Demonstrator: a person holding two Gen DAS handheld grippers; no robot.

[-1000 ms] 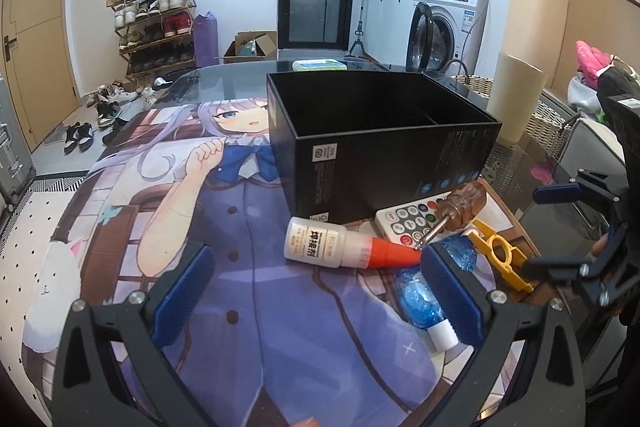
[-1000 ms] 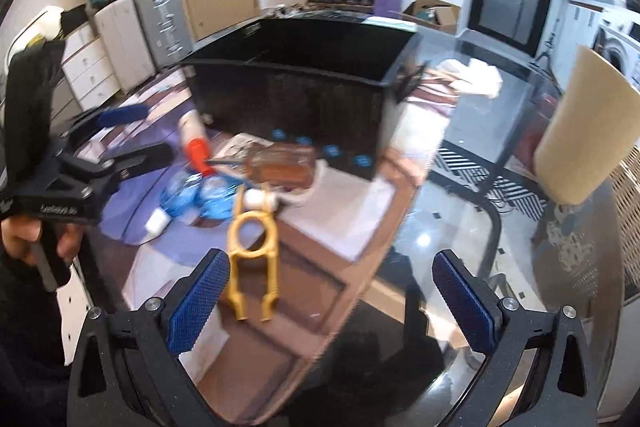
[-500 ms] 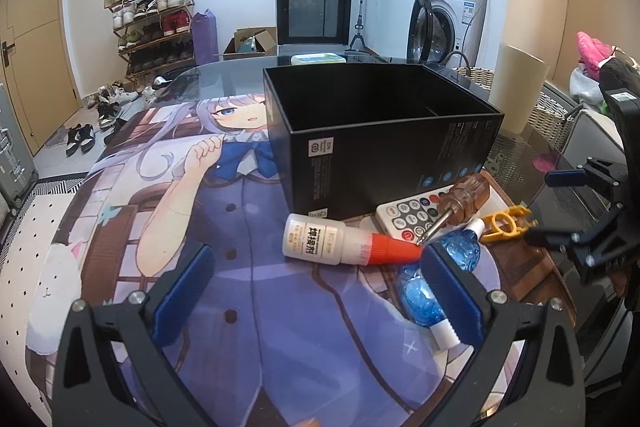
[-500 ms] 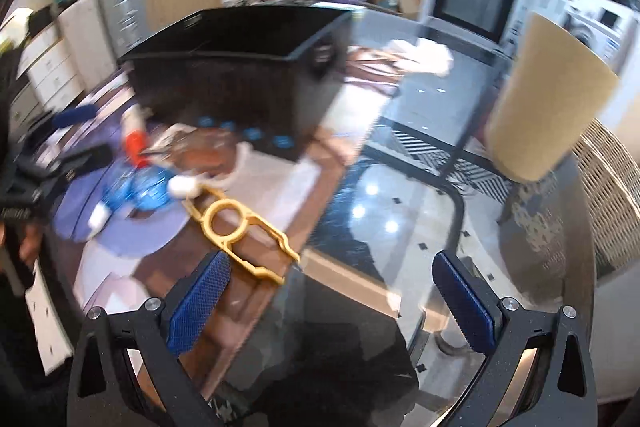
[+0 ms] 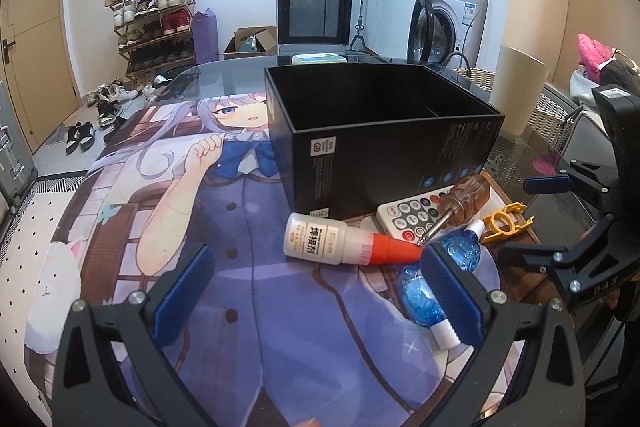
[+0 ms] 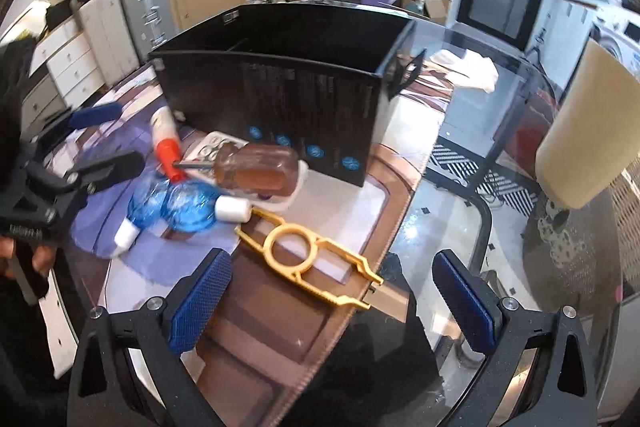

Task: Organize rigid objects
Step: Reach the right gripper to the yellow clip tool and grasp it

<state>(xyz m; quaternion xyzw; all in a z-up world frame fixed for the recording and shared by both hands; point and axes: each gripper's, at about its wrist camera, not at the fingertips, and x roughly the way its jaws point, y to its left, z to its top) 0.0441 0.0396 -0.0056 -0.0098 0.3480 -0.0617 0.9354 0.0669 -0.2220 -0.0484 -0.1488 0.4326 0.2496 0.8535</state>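
Observation:
An open black box [image 5: 384,131] [image 6: 288,99] stands on a printed mat. In front of it lie a white bottle with a red cap [image 5: 344,241] [image 6: 166,133], a white remote [image 5: 408,217], a brown-handled screwdriver [image 5: 460,199] [image 6: 256,169], two blue bulb-shaped pieces [image 5: 424,291] [image 6: 176,205] and a yellow plastic tool [image 5: 506,223] [image 6: 308,261]. My left gripper [image 5: 316,287] is open just short of the bottle. My right gripper [image 6: 332,295] is open, hovering over the yellow tool, with nothing between its fingers.
A glass table [image 6: 460,131] carries the mat [image 5: 168,211]. A beige paper roll [image 5: 518,91] [image 6: 580,131] stands right of the box. A small teal case [image 5: 318,58] lies behind it. A wicker basket [image 5: 556,115], a washing machine [image 5: 444,15] and a shoe rack [image 5: 156,19] are beyond.
The right gripper has swung about and moved in over the yellow tool, which now lies crosswise between its fingers' line. The left gripper has barely moved.

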